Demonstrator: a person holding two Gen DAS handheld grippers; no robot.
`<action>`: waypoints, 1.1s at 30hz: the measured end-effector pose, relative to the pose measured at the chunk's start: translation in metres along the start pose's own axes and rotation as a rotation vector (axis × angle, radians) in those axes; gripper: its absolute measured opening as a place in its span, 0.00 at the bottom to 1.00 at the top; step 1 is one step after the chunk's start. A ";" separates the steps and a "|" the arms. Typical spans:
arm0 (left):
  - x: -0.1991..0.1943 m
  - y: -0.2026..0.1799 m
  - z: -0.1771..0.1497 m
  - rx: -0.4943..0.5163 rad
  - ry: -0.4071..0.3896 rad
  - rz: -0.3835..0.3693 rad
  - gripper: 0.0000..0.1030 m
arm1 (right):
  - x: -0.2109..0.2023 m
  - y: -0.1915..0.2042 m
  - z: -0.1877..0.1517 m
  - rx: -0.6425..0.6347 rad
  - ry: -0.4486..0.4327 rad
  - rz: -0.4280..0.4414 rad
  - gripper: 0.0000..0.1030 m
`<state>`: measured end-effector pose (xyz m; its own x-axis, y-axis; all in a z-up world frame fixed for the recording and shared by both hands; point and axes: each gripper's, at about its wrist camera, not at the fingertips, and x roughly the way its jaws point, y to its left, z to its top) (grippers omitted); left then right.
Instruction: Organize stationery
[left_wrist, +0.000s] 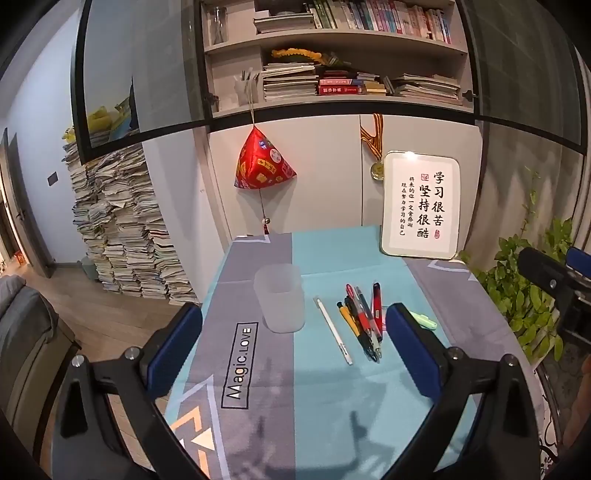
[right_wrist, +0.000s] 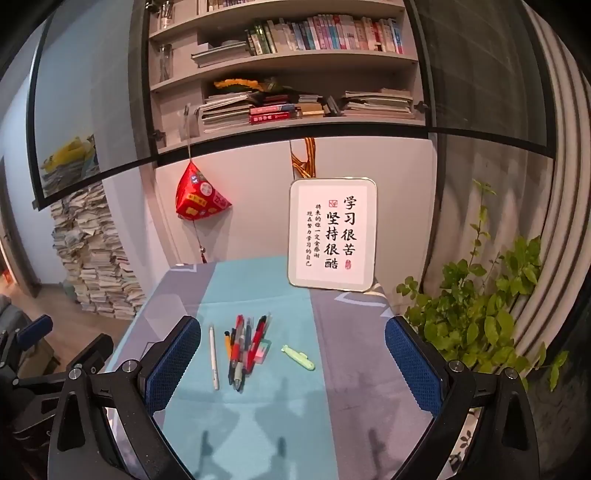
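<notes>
— Where do your grippers stand?

— Both are spread wide and hold nothing. My left gripper (left_wrist: 295, 343) hangs over the tablecloth (left_wrist: 332, 406) in front of the frosted cup (left_wrist: 279, 298); my right gripper (right_wrist: 293, 354) hangs in front of the pens.

— And the stationery?

— All flat on the cloth. The white pen (right_wrist: 213, 357) lies alone just right of the cup, the bundle of coloured pens (right_wrist: 243, 347) overlaps in a heap beside it, with a pink eraser (right_wrist: 263, 351) tucked against its right edge and a small green cutter (right_wrist: 298, 357) lying apart further right.

— Why the cup upright there?

— I judge it's the holder — mouth up, near the pens, so each one can drop in. Nothing is inside yet, as far as I can see.
</notes>
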<state>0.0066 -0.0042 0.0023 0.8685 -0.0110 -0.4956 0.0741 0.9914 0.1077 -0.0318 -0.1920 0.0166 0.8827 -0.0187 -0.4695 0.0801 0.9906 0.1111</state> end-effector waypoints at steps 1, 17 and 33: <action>0.001 -0.001 0.000 0.002 0.003 -0.001 0.96 | 0.002 0.000 0.000 -0.001 0.002 -0.001 0.97; 0.010 -0.002 -0.001 0.001 0.016 -0.005 0.96 | 0.017 0.006 -0.006 -0.006 0.025 -0.011 0.97; 0.023 0.002 -0.003 -0.021 0.043 -0.019 0.91 | 0.035 0.006 -0.006 0.003 0.069 -0.011 0.97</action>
<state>0.0257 -0.0024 -0.0115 0.8451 -0.0248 -0.5340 0.0798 0.9936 0.0802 -0.0035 -0.1857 -0.0041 0.8479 -0.0198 -0.5298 0.0909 0.9899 0.1085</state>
